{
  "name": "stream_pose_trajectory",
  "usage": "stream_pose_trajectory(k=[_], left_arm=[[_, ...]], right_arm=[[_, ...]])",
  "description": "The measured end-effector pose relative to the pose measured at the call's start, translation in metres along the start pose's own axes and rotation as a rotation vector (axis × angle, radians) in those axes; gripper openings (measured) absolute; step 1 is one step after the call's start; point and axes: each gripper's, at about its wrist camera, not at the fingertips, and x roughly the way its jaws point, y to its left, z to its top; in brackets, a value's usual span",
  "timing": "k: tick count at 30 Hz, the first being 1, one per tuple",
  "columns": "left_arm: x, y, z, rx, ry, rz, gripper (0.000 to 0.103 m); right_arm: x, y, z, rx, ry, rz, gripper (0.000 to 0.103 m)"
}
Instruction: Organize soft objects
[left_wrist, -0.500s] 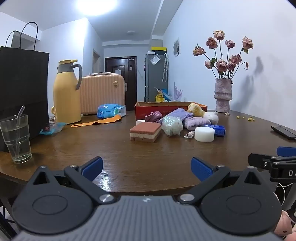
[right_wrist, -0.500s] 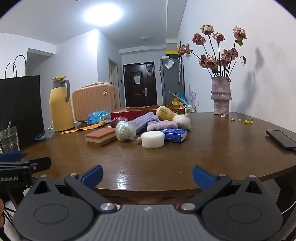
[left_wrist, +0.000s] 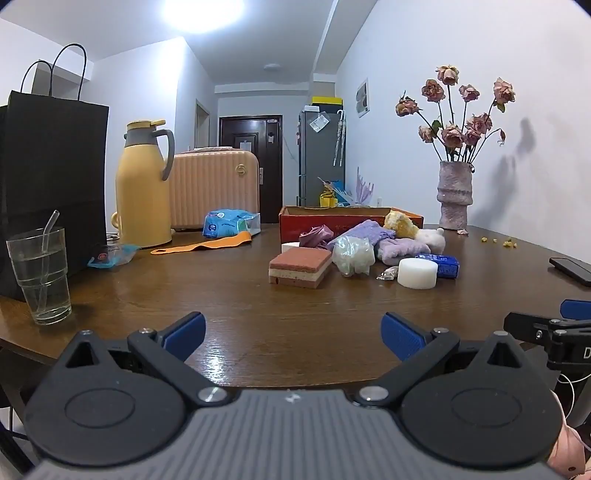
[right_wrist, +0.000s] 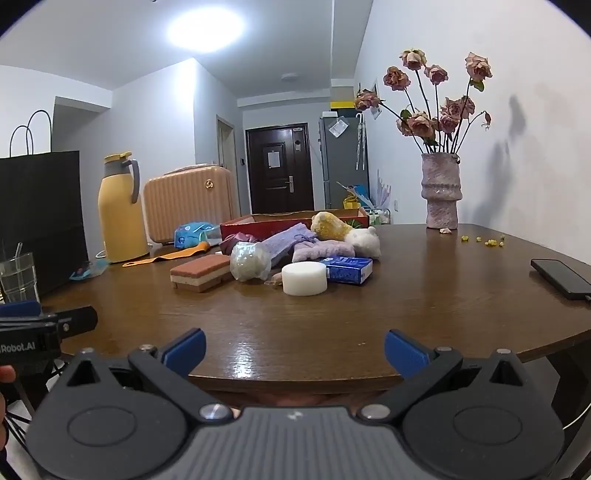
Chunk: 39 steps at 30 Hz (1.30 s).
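A heap of soft things lies mid-table in front of a red box (left_wrist: 295, 218) (right_wrist: 266, 221): a layered brown sponge (left_wrist: 300, 266) (right_wrist: 201, 271), a white foam disc (left_wrist: 417, 272) (right_wrist: 304, 278), a clear crinkled bag (left_wrist: 352, 254) (right_wrist: 249, 260), purple cloths (left_wrist: 373, 232) (right_wrist: 286, 242), a yellow plush (left_wrist: 399, 223) (right_wrist: 330, 225), a white plush (left_wrist: 432, 238) (right_wrist: 365, 240) and a blue packet (left_wrist: 445, 264) (right_wrist: 349, 269). My left gripper (left_wrist: 293, 334) stands open at the near table edge, empty. My right gripper (right_wrist: 295, 350) is likewise open and empty, well short of the heap.
At the left stand a glass with a straw (left_wrist: 40, 275), a black paper bag (left_wrist: 51, 184), a yellow flask (left_wrist: 142, 188) and a peach suitcase (left_wrist: 214, 186). A vase of dried roses (right_wrist: 441, 194) and a black phone (right_wrist: 561, 278) occupy the right side.
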Motion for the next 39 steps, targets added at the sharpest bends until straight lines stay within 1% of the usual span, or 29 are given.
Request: stream_pose_trajectory(k=[39], left_arm=[[-0.0014, -0.0005, 0.0012, 0.013, -0.008, 0.002, 0.103]], right_arm=[[-0.0019, -0.0036, 0.0042, 0.004, -0.007, -0.005, 0.103]])
